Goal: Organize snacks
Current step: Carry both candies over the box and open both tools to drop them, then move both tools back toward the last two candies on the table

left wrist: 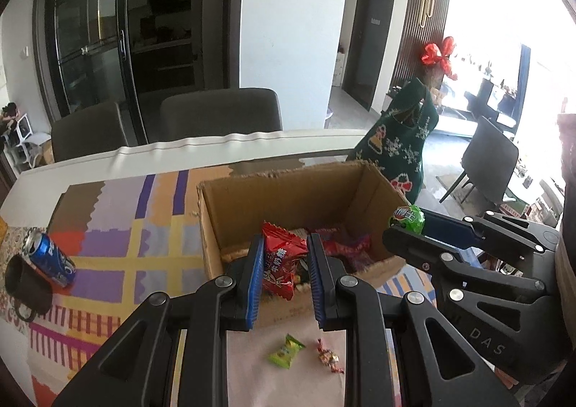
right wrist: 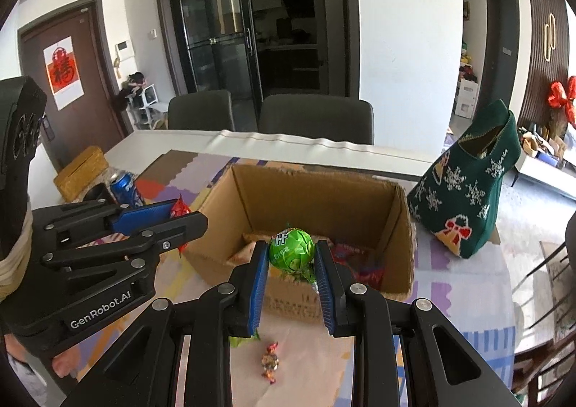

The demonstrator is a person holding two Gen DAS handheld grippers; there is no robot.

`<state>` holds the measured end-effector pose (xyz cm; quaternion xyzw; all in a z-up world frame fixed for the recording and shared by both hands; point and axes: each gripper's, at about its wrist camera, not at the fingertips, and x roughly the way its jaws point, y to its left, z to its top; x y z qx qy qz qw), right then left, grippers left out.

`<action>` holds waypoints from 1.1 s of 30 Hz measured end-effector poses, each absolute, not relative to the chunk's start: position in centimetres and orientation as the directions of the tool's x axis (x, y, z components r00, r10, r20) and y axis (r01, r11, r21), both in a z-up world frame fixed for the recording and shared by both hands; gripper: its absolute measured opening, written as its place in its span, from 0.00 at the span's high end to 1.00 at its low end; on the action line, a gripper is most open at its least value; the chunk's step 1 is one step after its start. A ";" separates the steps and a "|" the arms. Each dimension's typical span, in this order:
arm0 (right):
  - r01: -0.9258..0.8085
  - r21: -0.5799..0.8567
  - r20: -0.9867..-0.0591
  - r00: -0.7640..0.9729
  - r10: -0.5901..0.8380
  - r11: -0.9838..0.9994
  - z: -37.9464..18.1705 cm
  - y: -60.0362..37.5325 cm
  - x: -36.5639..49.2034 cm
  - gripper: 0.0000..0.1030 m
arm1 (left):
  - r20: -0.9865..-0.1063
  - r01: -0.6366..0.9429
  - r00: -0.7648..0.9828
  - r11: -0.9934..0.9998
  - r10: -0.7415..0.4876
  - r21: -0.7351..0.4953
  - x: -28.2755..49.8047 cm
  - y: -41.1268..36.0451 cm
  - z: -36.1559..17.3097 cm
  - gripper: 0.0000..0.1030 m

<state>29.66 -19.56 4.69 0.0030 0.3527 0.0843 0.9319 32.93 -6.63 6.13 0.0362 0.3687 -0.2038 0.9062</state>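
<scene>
The red snack packet is clamped between the pads of the left gripper, above the near wall of the cardboard box. The green ball-shaped sweet is clamped in the right gripper, also over the near wall.

Risk: the red packet is thin, crinkled foil and is held by its middle only; it may slip or twist out. The green sweet is round and glossy, with its wrapper tail hanging below; it may roll from the pads and land outside the box. Releasing too early drops either item on the near edge of the table.

Two sweets, one green wrapped and one red-gold, lie on the tablecloth just before the box.
</scene>
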 end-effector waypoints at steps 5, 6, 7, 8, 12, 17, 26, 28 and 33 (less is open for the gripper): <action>-0.130 0.064 -0.656 0.742 0.140 0.989 4.6 -20.0 31.7 0.74 | -0.692 0.401 0.635 0.912 -0.343 -0.084 35.3 -6.9 5.5 0.77; -0.127 0.067 -0.657 0.741 0.139 0.990 4.6 -20.0 32.1 0.74 | -0.695 0.404 0.631 0.911 -0.344 -0.084 35.9 -7.1 5.3 0.77; -0.122 0.069 -0.658 0.741 0.137 0.990 4.5 -20.1 32.5 0.74 | -0.697 0.404 0.630 0.911 -0.343 -0.083 36.2 -7.1 5.1 0.77; -0.116 0.067 -0.661 0.739 0.132 0.991 4.4 -20.3 33.0 0.74 | -0.697 0.404 0.630 0.911 -0.341 -0.082 36.6 -7.2 5.0 0.77; -0.095 0.068 -0.678 0.726 0.116 0.993 3.6 -20.7 34.8 0.74 | -0.707 0.399 0.621 0.913 -0.338 -0.086 38.2 -7.3 4.1 0.77; -0.068 0.072 -0.696 0.711 0.098 0.995 2.8 -21.3 36.7 0.73 | -0.722 0.380 0.620 0.923 -0.308 -0.067 39.7 -7.5 3.4 0.64; -0.021 0.035 -0.697 0.716 0.040 0.999 2.4 -21.7 36.2 0.50 | -0.688 0.337 0.680 0.941 -0.253 -0.013 38.0 -6.2 4.0 0.48; -0.022 0.037 -0.694 0.719 0.042 0.999 2.4 -21.6 35.6 0.50 | -0.675 0.332 0.694 0.943 -0.250 -0.009 37.1 -5.9 4.3 0.45; -0.043 0.040 -0.677 0.734 0.059 0.998 2.9 -20.9 33.4 0.49 | -0.658 0.346 0.708 0.938 -0.257 0.006 34.6 -5.1 4.7 0.44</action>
